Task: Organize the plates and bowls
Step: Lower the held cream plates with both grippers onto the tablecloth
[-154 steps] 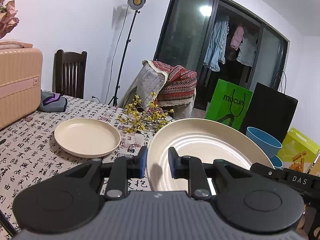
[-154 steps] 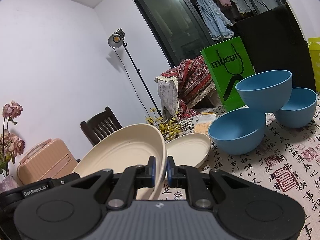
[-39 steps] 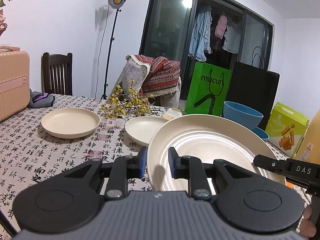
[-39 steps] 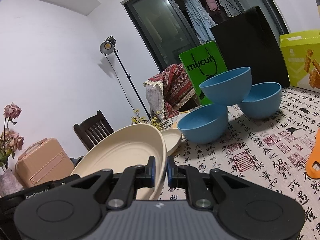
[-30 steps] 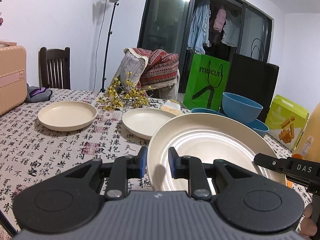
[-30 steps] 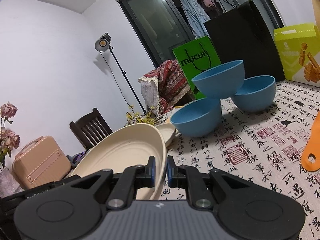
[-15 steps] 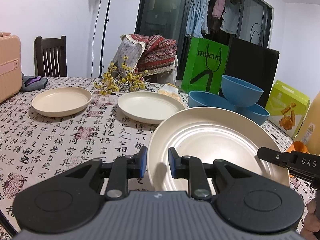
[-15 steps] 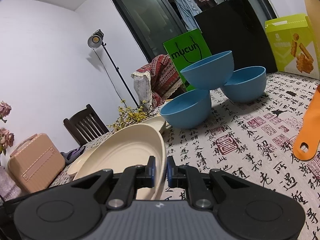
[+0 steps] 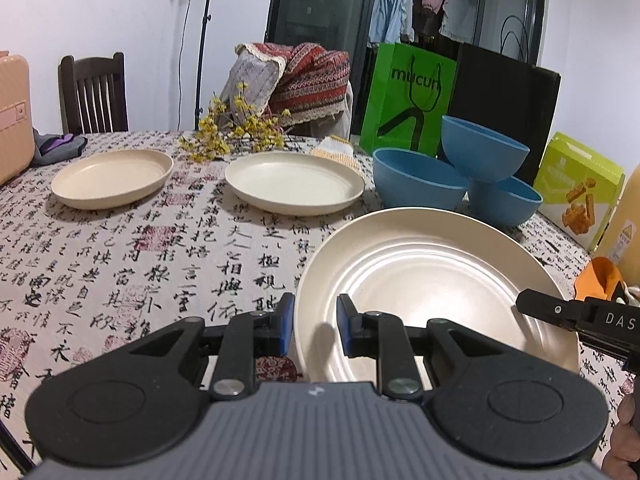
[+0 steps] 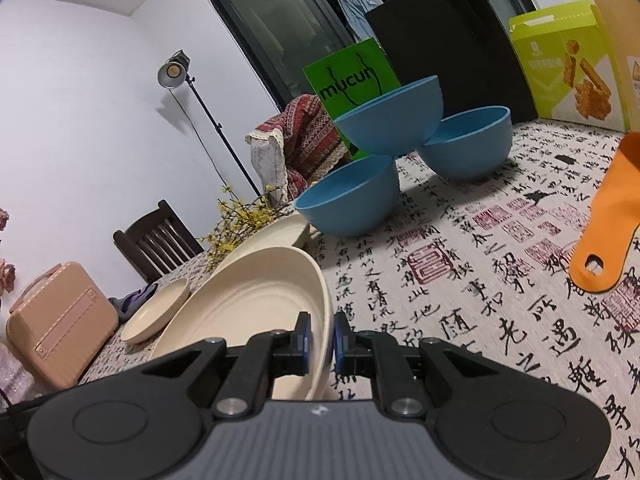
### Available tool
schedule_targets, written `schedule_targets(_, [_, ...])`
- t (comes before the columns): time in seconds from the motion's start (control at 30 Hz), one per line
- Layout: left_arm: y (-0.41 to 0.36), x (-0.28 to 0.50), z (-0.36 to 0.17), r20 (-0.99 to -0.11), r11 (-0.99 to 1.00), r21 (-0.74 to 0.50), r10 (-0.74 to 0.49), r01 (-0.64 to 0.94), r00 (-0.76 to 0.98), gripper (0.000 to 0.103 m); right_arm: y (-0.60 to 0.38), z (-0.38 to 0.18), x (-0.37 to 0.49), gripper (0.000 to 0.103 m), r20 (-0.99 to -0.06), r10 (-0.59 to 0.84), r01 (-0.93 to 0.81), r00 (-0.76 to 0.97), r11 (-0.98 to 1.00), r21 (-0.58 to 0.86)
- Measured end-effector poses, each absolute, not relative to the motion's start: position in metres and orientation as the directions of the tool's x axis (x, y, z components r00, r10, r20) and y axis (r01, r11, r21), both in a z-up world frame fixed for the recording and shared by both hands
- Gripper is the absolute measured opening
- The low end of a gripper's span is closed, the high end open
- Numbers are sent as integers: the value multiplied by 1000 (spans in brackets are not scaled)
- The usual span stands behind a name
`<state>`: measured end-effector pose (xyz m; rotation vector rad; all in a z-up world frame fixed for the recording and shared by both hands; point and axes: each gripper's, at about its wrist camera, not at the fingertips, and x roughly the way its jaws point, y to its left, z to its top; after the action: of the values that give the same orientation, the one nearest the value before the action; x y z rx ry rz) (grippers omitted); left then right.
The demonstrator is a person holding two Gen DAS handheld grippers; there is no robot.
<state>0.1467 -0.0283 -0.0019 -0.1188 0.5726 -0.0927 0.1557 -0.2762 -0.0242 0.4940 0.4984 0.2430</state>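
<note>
Both grippers are pinching one large cream round plate (image 9: pixel 432 276) by opposite edges: the left gripper (image 9: pixel 315 330) is clamping the near-left rim, and the right gripper (image 10: pixel 319 339) is clamping the rim on its side. The plate is being carried low over the calligraphy-printed tablecloth (image 9: pixel 132 256) — whether its underside is already touching the cloth is hard to tell. Two smaller cream plates (image 9: pixel 294 182) are lying beyond, near three blue plastic bowls (image 9: pixel 420 178). To do the step well, the person should be keeping both rims level, lowering evenly, and releasing only after the plate is resting flat — clear of the orange scoop (image 10: pixel 608 236).
</note>
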Motion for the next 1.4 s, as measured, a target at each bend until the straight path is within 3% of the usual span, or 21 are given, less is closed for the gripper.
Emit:
schedule_targets(0.93, [-40,159,-27,-616,992,-114,-120,63,779,22,-285,-47,169,11,-482,327,-57,813,868,493])
schedule_targets(1.4, [-41,160,-29,-614,991,-116,-127,70,779,23,-291,-51,173,13,-507,306,-20,806,870,493])
